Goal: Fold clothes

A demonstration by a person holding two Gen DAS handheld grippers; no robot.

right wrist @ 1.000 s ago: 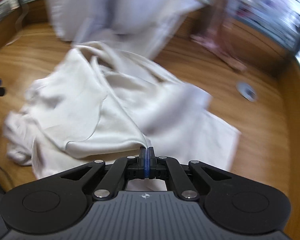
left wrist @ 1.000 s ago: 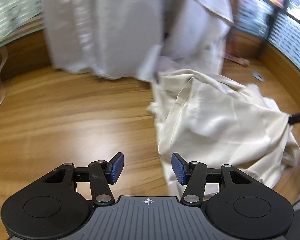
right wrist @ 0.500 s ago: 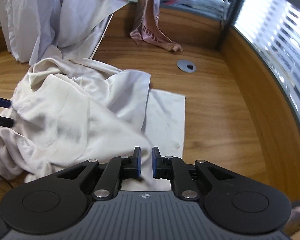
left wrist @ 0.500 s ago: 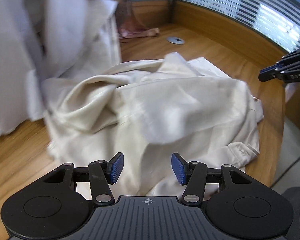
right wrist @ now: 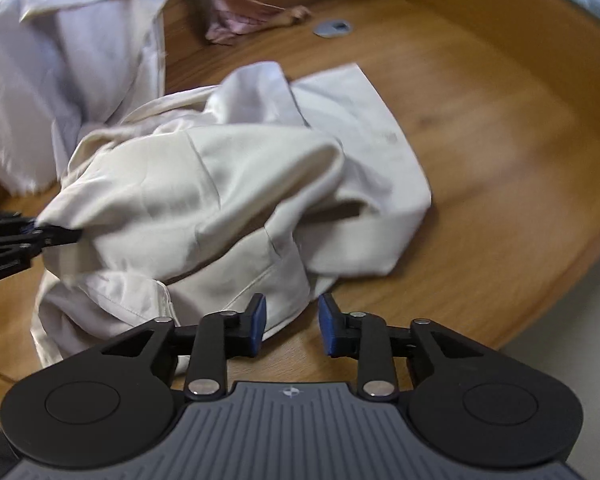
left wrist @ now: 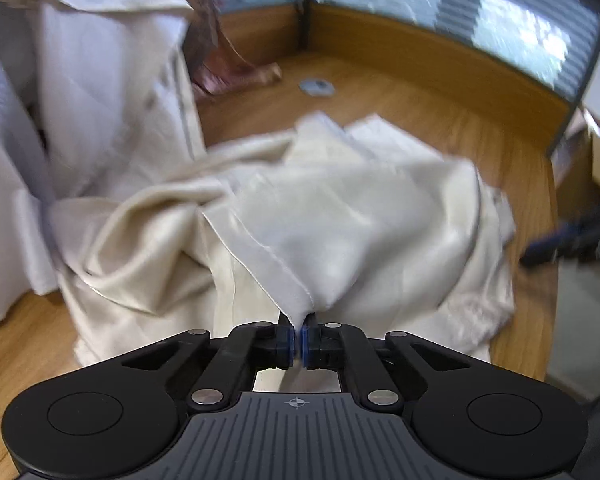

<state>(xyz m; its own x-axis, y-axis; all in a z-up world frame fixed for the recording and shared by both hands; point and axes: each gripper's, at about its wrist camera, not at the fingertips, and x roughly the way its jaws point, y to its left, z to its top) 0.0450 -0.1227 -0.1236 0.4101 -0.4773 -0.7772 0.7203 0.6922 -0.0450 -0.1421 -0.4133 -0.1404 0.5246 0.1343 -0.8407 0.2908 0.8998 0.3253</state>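
The wooden table (right wrist: pixel 500 128) is carrying a crumpled cream shirt (right wrist: pixel 228 176), its length running diagonally toward the far right. The left tool (left wrist: pixel 298 338) is clenching its hem; the right tool (right wrist: pixel 291 326), jaws just opening, is hovering released, nothing between its pads.

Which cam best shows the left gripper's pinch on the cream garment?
Left wrist: the left gripper is shut on a hemmed edge of the cream garment. Right wrist shows it only side-on at the frame edge, blurred.
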